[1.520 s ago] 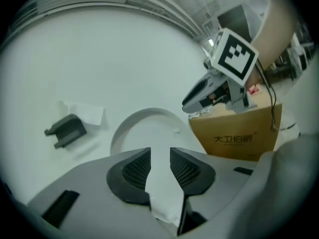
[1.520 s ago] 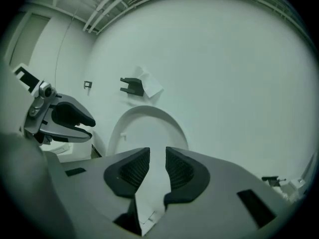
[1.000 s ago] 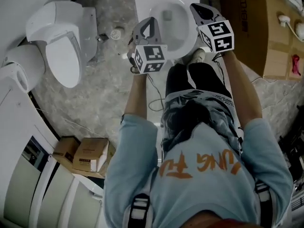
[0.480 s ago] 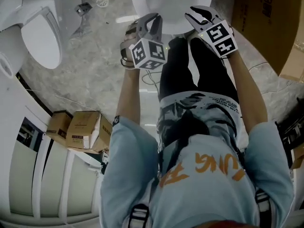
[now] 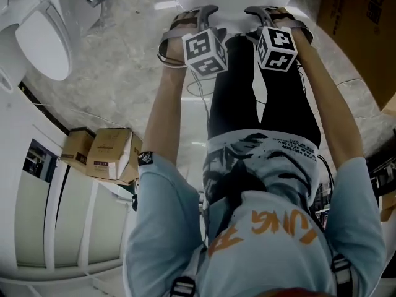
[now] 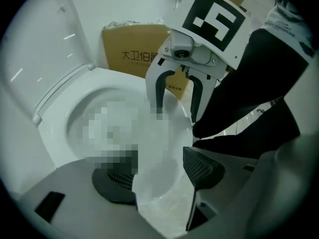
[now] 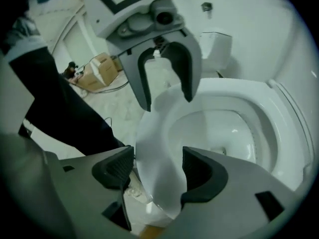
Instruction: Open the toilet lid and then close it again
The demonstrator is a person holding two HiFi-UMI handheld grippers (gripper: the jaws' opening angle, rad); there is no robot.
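Right now I have both grippers down at the near edge of the toilet (image 7: pixel 239 101), side by side and pointing steeply down. The left gripper (image 6: pixel 157 176) has just been opening its jaws, and they stand wide. The white rim (image 6: pixel 162 193) at the front of the bowl lies between its pads (image 6: pixel 204 168). The rim's edge covers part of the left pad, and I see neither pad squeezing it. The right gripper (image 7: pixel 157 172) has also just been opening and is wide too. It straddles the same rim a little to the right: one pad sits just outside the outer edge and the other hangs over the inner side of the bowl. Neither gripper holds anything. Each gripper's camera shows the other gripper just beyond, its jaws spread over the rim.

The lid (image 6: pixel 47 49) is up, leaning back at the far side of the bowl, so the bowl is uncovered and open to view. It stands well apart from both grippers.

A brown box (image 6: pixel 132 51) with print on it stands behind the toilet. In the head view, the person's dark trousers (image 5: pixel 247 98) hang between the two arms, just near of the bowl. On the grey floor (image 5: pixel 124 85) to the far left there is a second toilet (image 5: pixel 43 39) with its lid down. Two small cartons (image 5: pixel 105 153) sit nearer on the left.
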